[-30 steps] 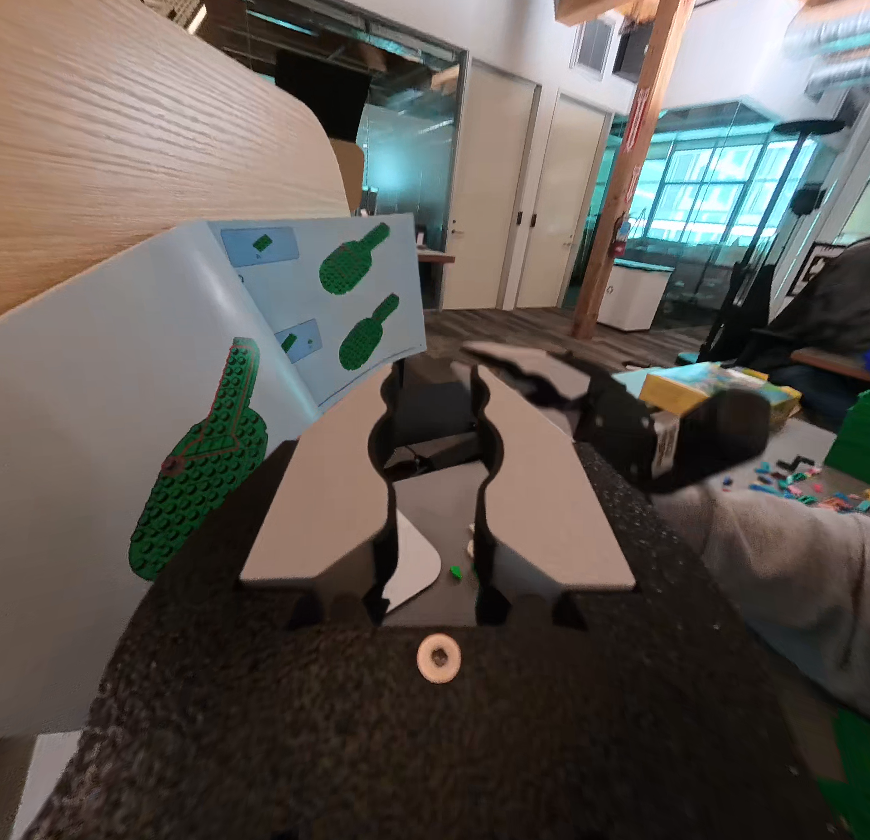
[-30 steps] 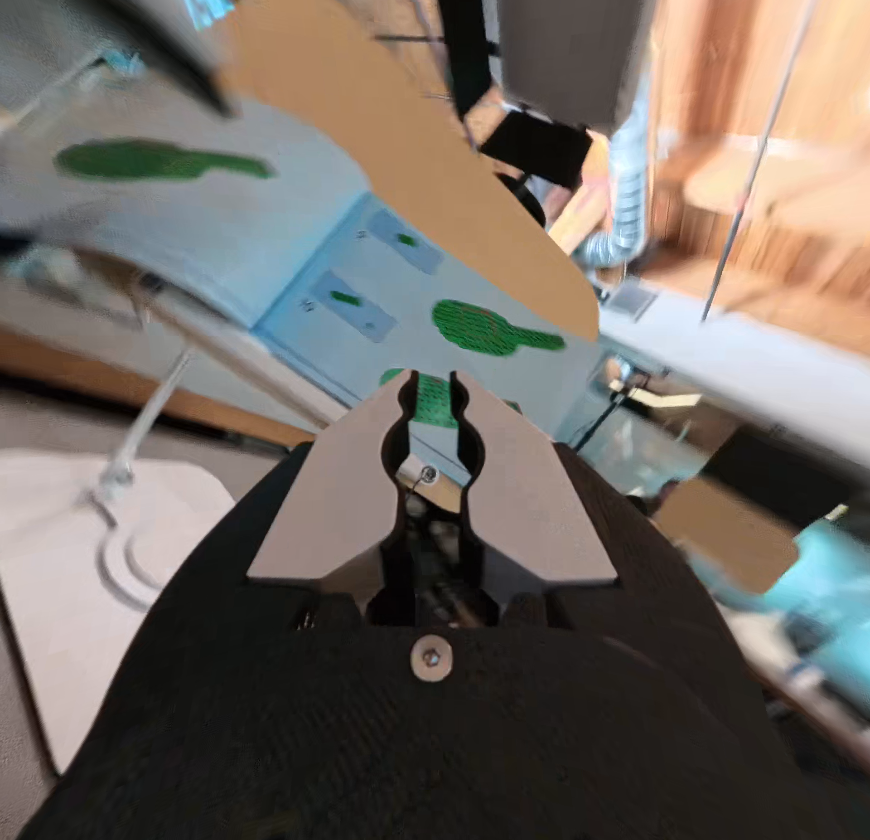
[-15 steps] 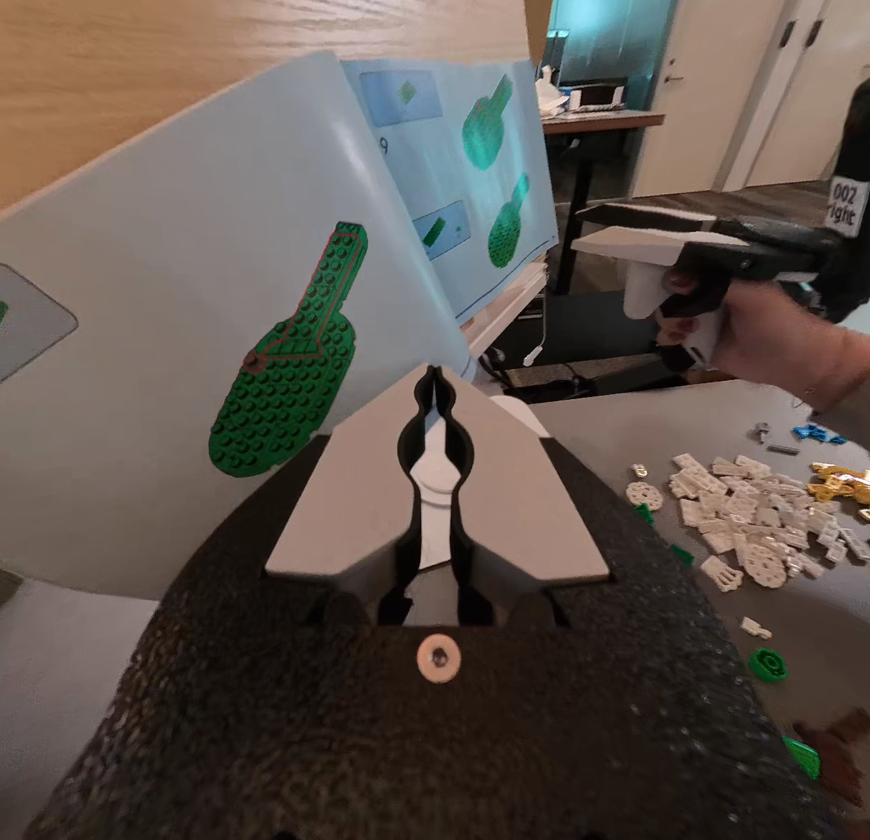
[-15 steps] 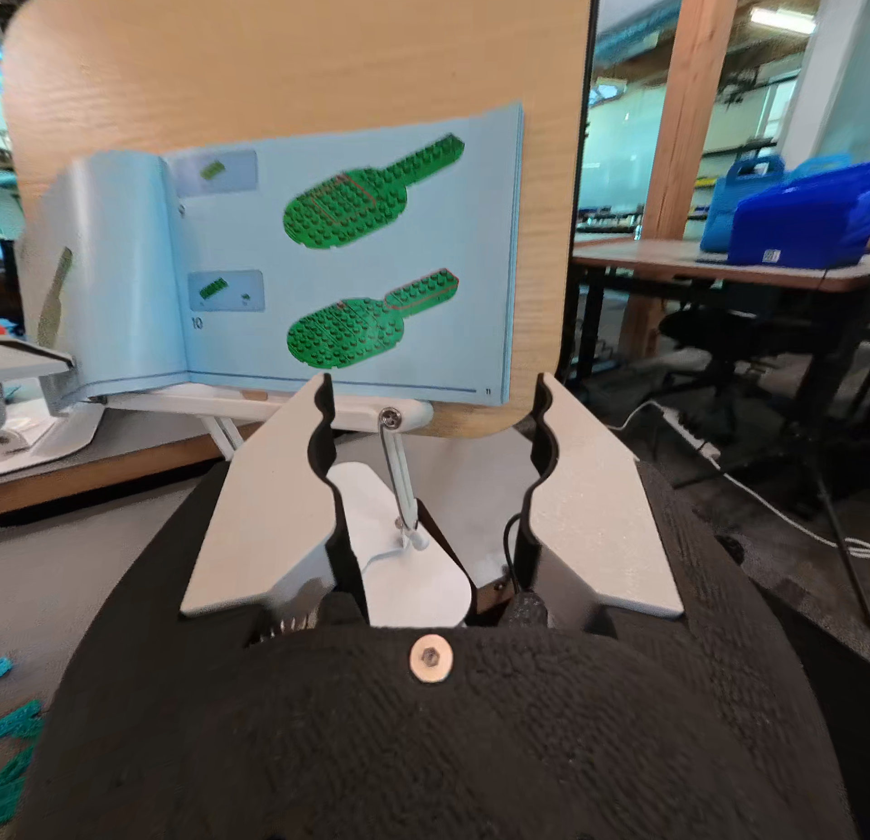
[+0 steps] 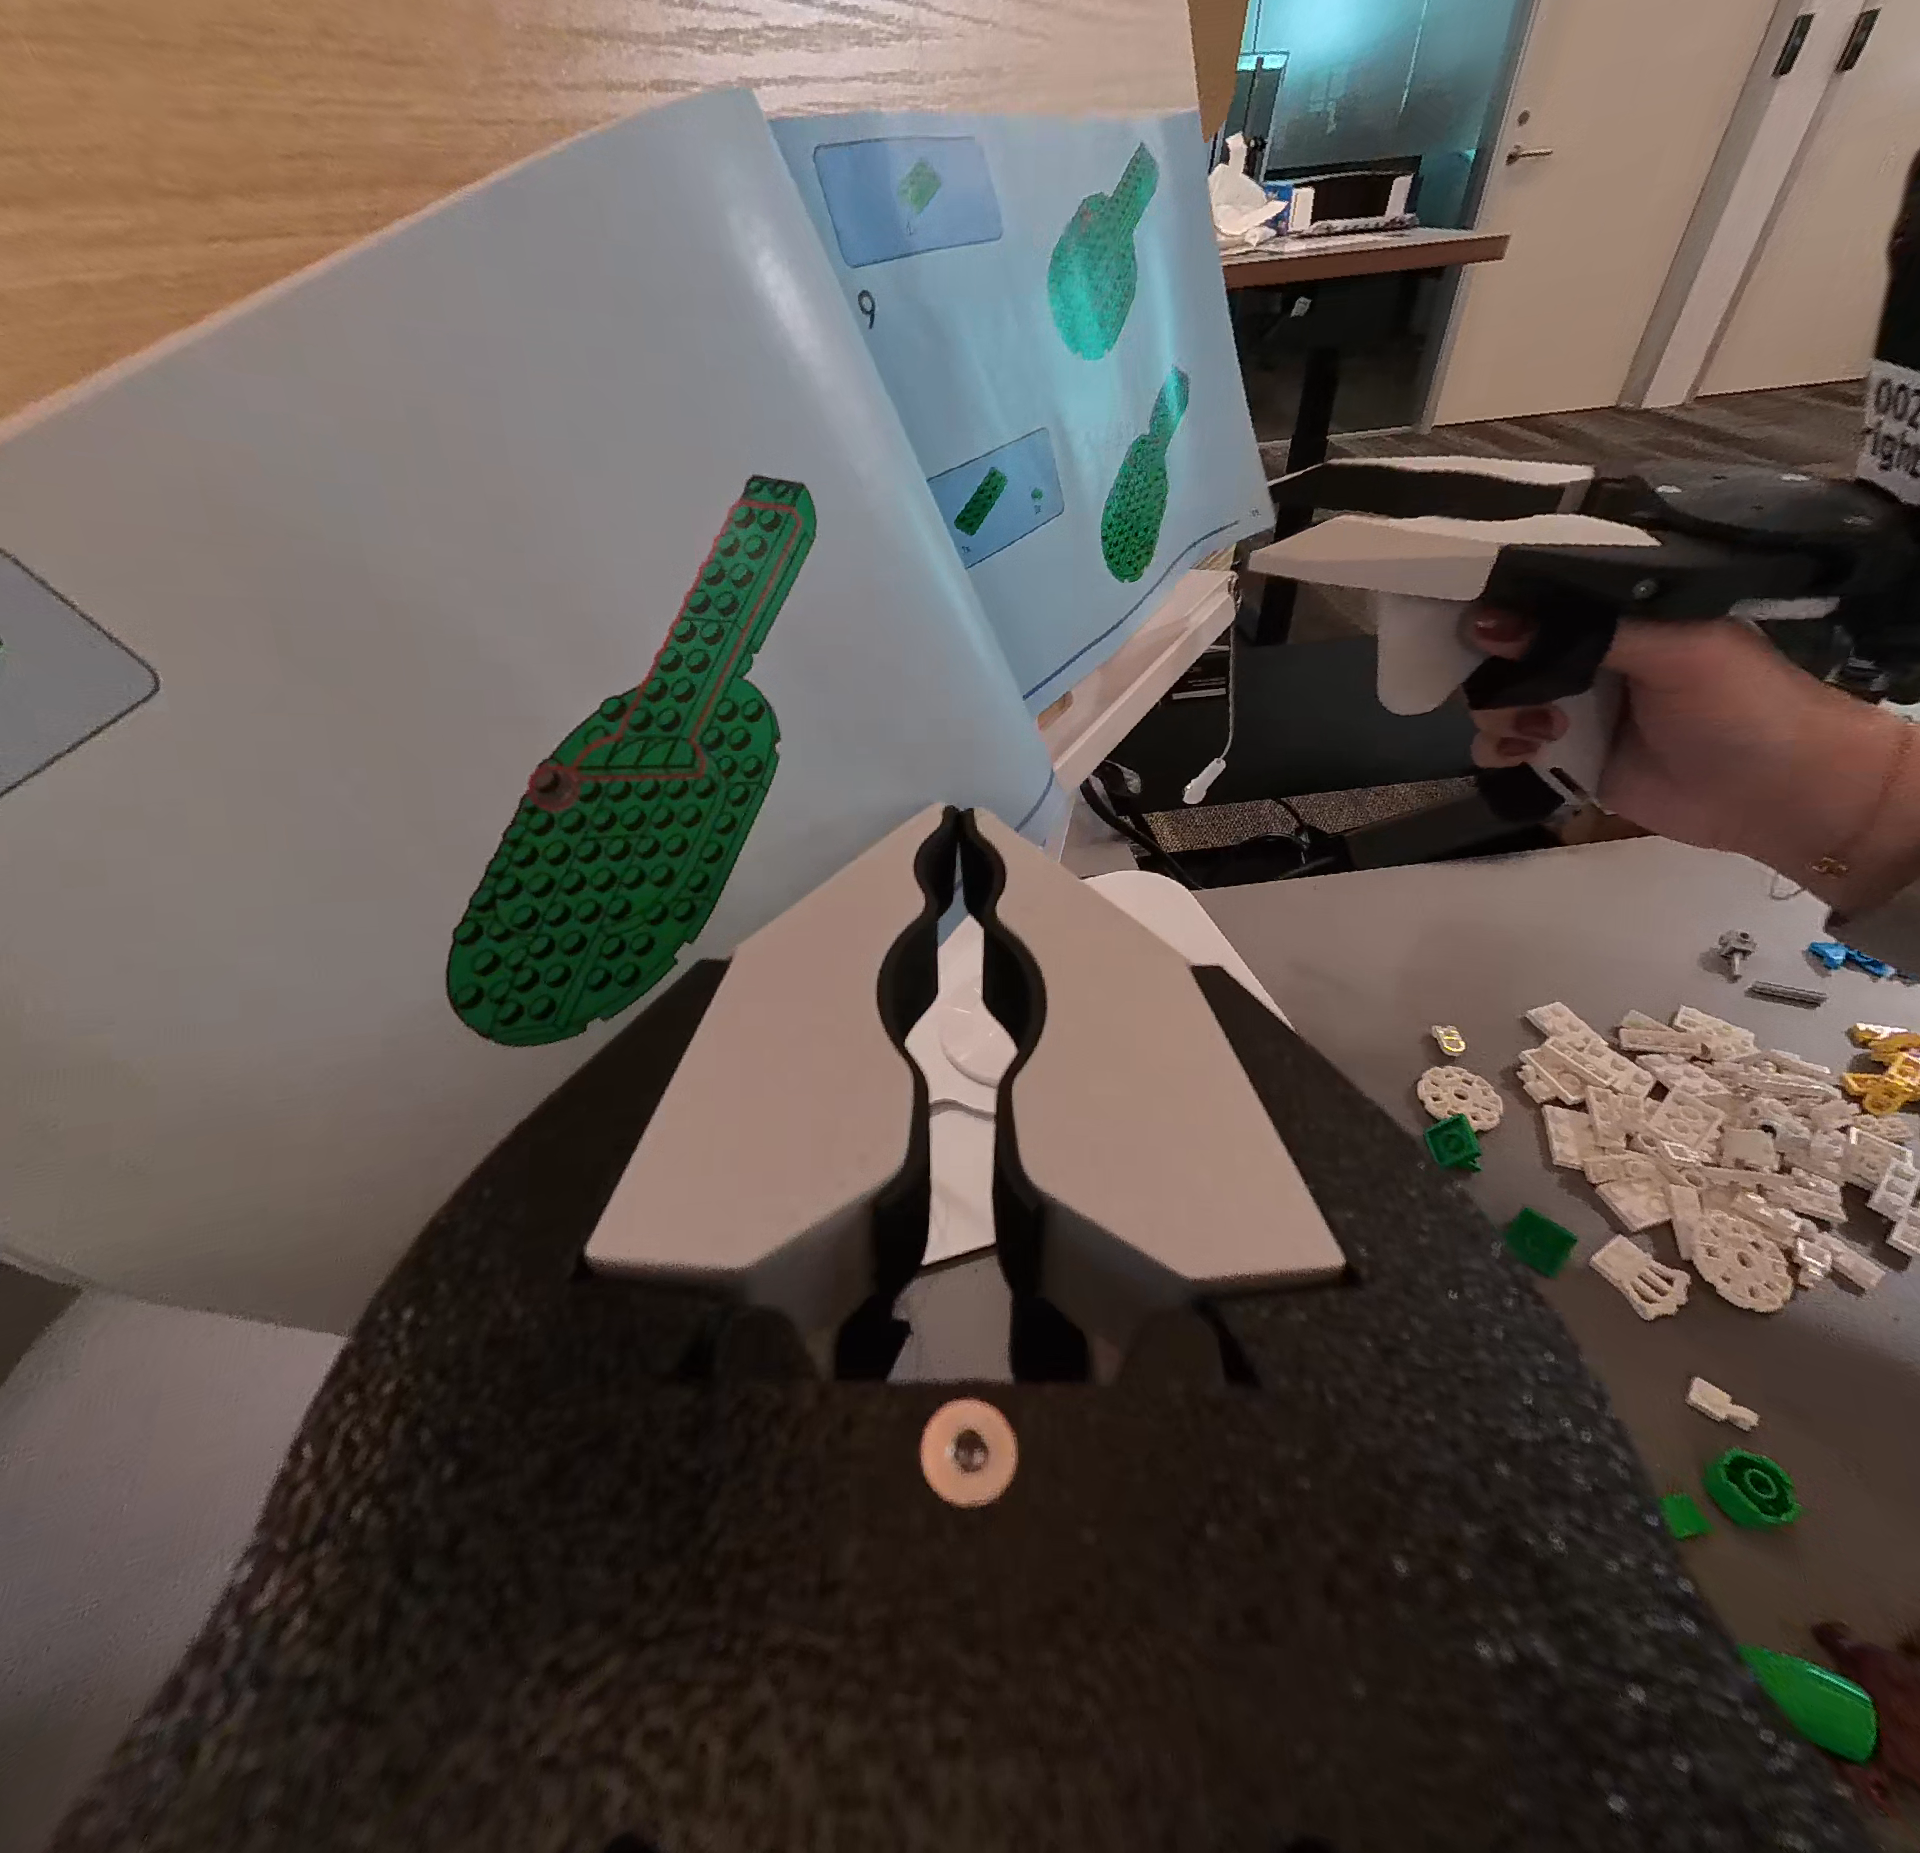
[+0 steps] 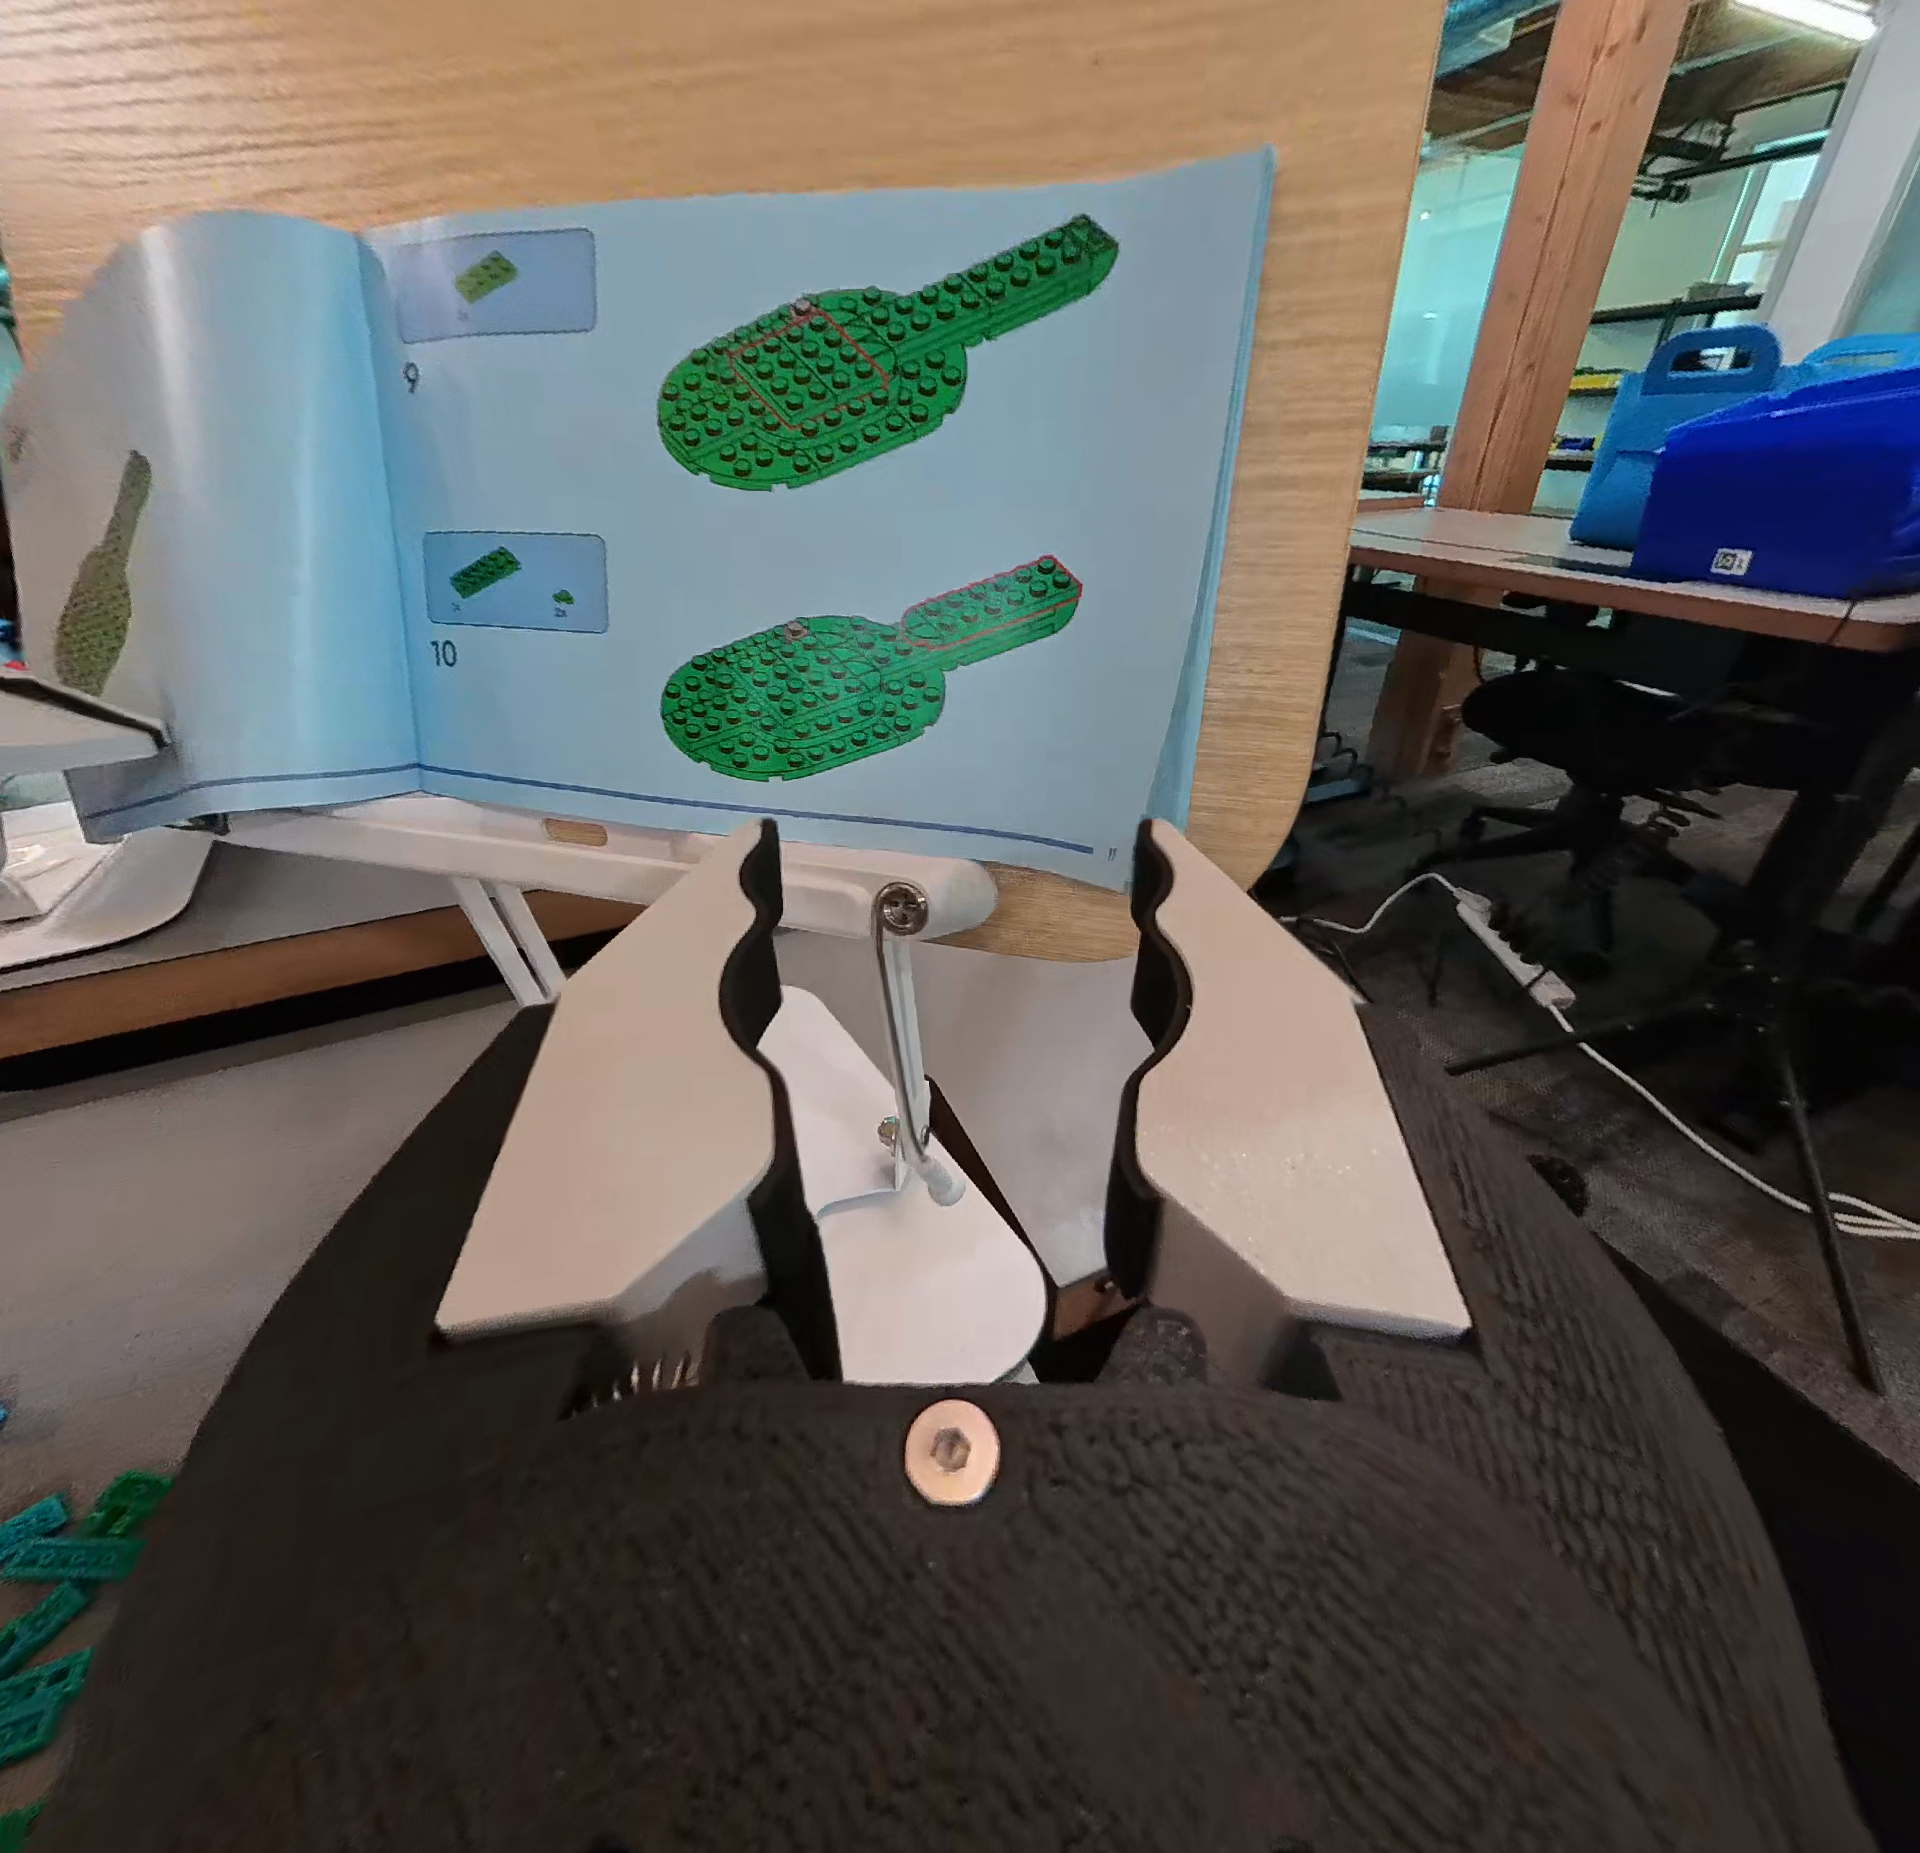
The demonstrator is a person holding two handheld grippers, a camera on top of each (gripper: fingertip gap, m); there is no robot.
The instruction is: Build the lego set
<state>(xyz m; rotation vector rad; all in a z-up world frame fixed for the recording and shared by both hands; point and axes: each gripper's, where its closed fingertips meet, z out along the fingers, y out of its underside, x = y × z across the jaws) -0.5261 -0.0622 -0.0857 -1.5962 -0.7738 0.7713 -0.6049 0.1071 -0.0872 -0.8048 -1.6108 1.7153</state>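
Note:
A light-blue instruction booklet [image 5: 520,453] with green brick-plate drawings stands open on a white stand against a wooden board [image 6: 727,58]. My left gripper [image 5: 958,829] is shut, its tips in front of the lower edge of the bulging left page. No paper shows between the pads. One of its fingers [image 6: 73,728] shows at the left edge of the right wrist view, beside that page. My right gripper [image 6: 951,847] is open and empty. It faces the booklet's right page [image 6: 831,515], just short of the stand's ledge [image 6: 582,847]. It also shows in the left wrist view [image 5: 1288,525], held by a hand.
A pile of white bricks [image 5: 1714,1128] and a few green pieces [image 5: 1751,1486] lie on the grey table [image 5: 1455,930] to the right. Teal pieces [image 6: 52,1564] lie at the lower left. Blue bins [image 6: 1787,473] stand on a far desk, with chairs and cables below.
My left gripper has closed from open and swung down to the page's lower edge. My right gripper has opened wide, pulled back and turned square to the booklet, then narrowed a little.

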